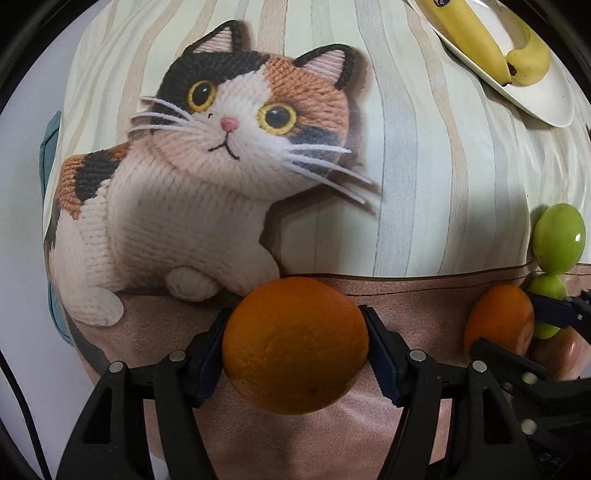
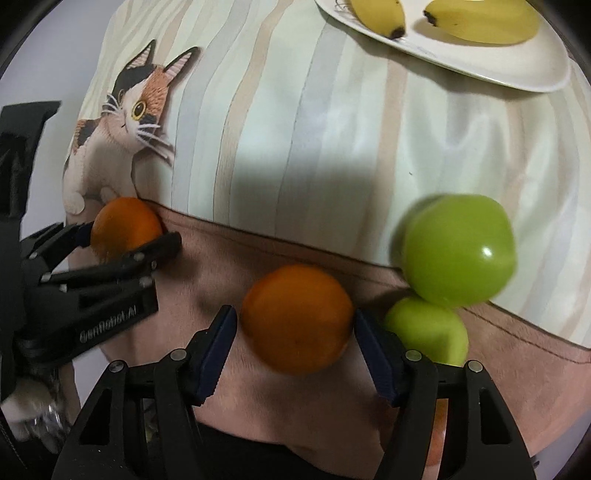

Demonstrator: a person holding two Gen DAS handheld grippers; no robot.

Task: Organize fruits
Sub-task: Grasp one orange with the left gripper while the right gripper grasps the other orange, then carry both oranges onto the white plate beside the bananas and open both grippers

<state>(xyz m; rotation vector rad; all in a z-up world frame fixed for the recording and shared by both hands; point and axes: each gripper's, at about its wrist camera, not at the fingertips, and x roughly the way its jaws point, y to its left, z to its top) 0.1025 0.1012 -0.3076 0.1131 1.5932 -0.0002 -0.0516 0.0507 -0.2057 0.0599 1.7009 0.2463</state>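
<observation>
My left gripper (image 1: 295,350) is shut on an orange (image 1: 295,343), its pads pressed on both sides; it also shows in the right wrist view (image 2: 125,236), with its orange (image 2: 123,227). My right gripper (image 2: 295,328) is around a second orange (image 2: 297,317); the right pad touches it, and a small gap shows at the left pad. This orange also shows in the left wrist view (image 1: 498,317). Two green apples (image 2: 458,251) (image 2: 428,330) lie just right of it. Two bananas (image 2: 480,18) (image 2: 376,14) lie on a white plate (image 2: 517,70) at the far right.
A cloth with pale stripes and a printed calico cat (image 1: 207,177) covers the surface, with a pink-brown band (image 2: 229,269) along the near side. A reddish fruit (image 1: 561,350) shows partly behind my right gripper in the left wrist view.
</observation>
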